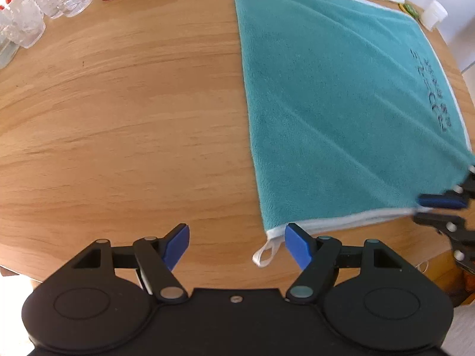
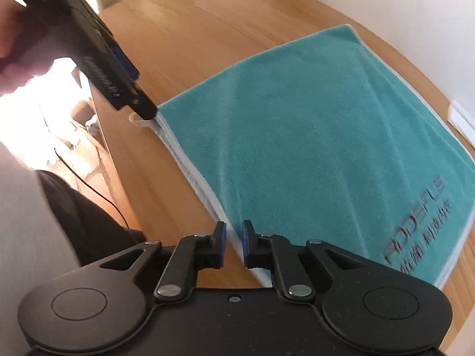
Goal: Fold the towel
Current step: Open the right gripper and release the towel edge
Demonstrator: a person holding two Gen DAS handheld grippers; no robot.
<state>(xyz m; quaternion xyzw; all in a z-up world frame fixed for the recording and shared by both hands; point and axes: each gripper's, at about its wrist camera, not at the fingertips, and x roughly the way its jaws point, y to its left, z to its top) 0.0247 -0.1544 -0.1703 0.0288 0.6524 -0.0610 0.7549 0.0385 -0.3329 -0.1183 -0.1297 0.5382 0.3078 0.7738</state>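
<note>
The left claw (image 1: 237, 244) stands wide apart over the table's (image 1: 118, 118) near edge, its right pad just beside the towel's (image 1: 341, 103) corner loop (image 1: 264, 255). The right claw (image 2: 234, 244) is narrowly apart, straddling the towel's white near hem without pinching it. The teal towel lies flat on the wooden table, printed lettering (image 2: 415, 222) along one side. Glass jars (image 1: 35, 6) stand at the table's far left corner.

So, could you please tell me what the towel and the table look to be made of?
Towel: soft teal plush, probably microfibre or terry, going by its fuzzy matte nap and shallow creases; it has a pale stitched binding and a white loop at one corner. Table: wood or a wood-look laminate, light brown with streaky grain and a smooth, slightly glossy finish; which of the two, I cannot tell.
</note>
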